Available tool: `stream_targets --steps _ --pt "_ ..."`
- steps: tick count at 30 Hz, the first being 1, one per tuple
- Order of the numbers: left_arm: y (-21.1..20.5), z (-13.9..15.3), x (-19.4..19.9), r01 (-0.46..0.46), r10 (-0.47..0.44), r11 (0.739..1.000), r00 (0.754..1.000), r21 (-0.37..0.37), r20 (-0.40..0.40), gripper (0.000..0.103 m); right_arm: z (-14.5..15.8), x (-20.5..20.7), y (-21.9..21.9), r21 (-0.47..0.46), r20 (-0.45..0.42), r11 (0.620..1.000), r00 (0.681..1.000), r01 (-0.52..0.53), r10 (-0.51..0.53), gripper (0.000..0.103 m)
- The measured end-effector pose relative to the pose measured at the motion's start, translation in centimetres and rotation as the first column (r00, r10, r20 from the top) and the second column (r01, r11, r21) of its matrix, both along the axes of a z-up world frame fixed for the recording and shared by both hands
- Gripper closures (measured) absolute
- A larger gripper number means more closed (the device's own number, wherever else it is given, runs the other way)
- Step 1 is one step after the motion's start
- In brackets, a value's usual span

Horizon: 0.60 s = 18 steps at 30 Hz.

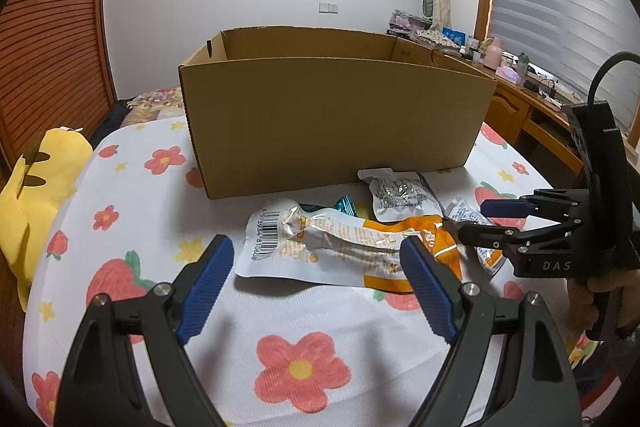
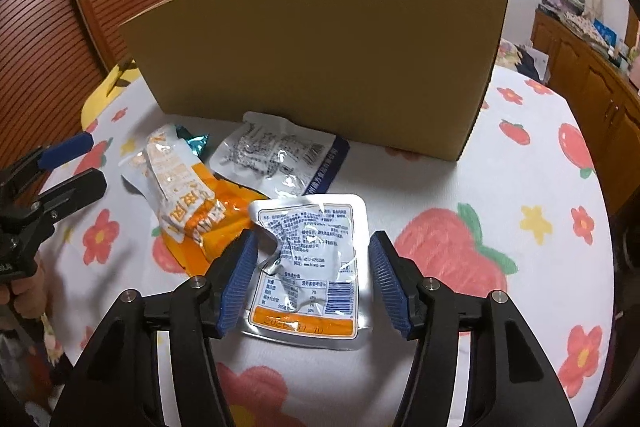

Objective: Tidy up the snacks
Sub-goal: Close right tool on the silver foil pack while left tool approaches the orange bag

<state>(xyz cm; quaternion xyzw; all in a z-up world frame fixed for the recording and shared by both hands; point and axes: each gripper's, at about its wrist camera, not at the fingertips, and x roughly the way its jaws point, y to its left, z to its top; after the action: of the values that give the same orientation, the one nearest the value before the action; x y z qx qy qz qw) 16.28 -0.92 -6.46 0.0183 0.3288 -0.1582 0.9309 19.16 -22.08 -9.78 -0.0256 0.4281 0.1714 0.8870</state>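
Note:
An open cardboard box (image 1: pixel 332 119) stands on the floral tablecloth; it also shows in the right wrist view (image 2: pixel 320 55). In front of it lie several snack packets: an orange-and-white one (image 1: pixel 344 247) (image 2: pixel 188 199), a silver one with dark print (image 1: pixel 400 195) (image 2: pixel 280 159), a silver one with an orange strip (image 2: pixel 312 267) (image 1: pixel 476 227), and a teal wrapper (image 1: pixel 346 205) (image 2: pixel 196 141). My left gripper (image 1: pixel 316 267) is open, its fingers on either side of the orange-and-white packet. My right gripper (image 2: pixel 312 267) is open, straddling the orange-strip packet; it also shows in the left wrist view (image 1: pixel 472 223).
A yellow plush toy (image 1: pixel 36 187) lies at the table's left edge. A wooden slatted door (image 1: pixel 52 27) is at the left. A wooden desk (image 1: pixel 532 107) with clutter stands at the back right, under a window blind. The floral tablecloth (image 1: pixel 280 347) covers the table.

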Motion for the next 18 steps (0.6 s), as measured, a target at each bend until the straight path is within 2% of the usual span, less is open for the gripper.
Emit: stream_targets --steps 10,18 --pt "-0.2 -0.5 0.7 -0.009 0.009 1.0 0.999 0.001 -0.042 0.017 -0.6 -0.1 0.4 -0.038 0.015 0.999 1.0 -0.007 0.007 0.04" --pt "0.0 -0.8 2.2 -0.042 0.035 0.997 0.994 -0.064 -0.108 0.013 -0.9 -0.1 1.4 -0.097 0.026 0.995 1.0 -0.007 0.01 0.039"
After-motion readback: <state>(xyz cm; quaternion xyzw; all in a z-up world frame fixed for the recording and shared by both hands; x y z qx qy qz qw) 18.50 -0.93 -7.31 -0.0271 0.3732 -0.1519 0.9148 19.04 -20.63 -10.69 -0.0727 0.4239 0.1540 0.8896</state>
